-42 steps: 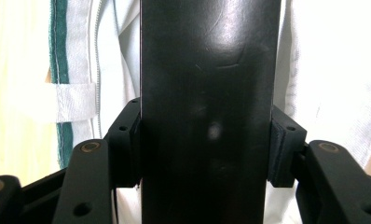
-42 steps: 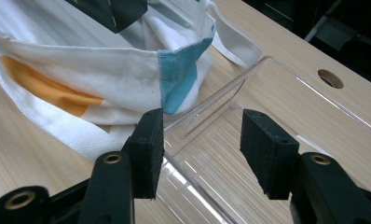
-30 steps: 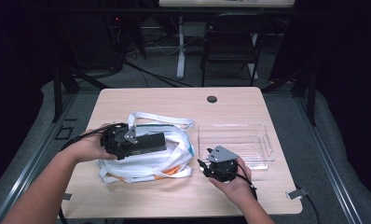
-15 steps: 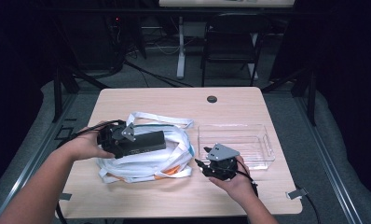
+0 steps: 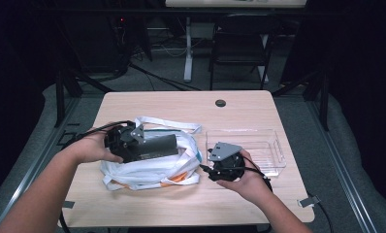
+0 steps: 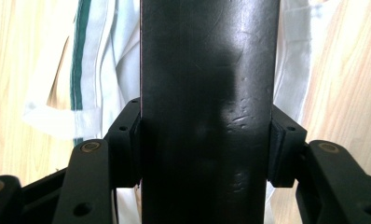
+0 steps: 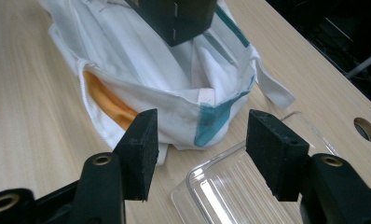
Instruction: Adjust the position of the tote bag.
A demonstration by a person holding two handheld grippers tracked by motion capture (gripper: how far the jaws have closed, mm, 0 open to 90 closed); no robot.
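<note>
Left gripper [image 5: 174, 144] holds a black box [image 5: 157, 145] over white bag [image 5: 152, 167]

The high view is looking forward and down over the whole table [image 5: 239, 104] from the person's side. The left gripper view is peering close along its jaws at a black box [image 6: 207, 112] over a white bag [image 6: 104, 70]. The right gripper view is facing across the table, sharing that bag [image 7: 141, 84], box [image 7: 174, 16] and a clear tray [image 7: 239, 186].
</note>
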